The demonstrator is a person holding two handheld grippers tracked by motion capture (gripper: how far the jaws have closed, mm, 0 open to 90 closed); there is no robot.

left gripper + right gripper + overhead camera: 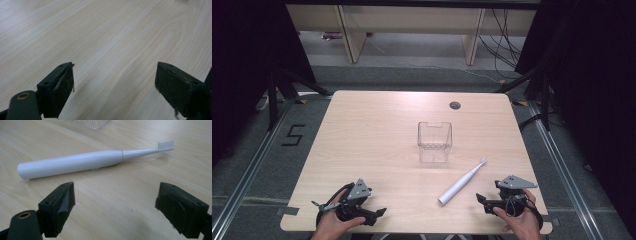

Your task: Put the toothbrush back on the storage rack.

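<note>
Careful: both your grippers, left (pixel 379 212) and right (pixel 479 198), gape empty; the round toothbrush (pixel 75 162) may roll when nudged.

You sit at a light wood-grain table (pixel 362 130) with a round cable hole (pixel 455 105) near its far edge. Grey floor (pixel 257 170) surrounds it, marked "5" (pixel 293 135). Beyond stand pale wooden furniture legs (pixel 352 35), loose cables (pixel 504 45) and dark curtains (pixel 597 75).

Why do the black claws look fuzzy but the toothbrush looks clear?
In the right gripper view the jaws sit close to the lens and blur, while the toothbrush is sharper. The left gripper view's jaws look soft too. The high view is dark around the table.
</note>
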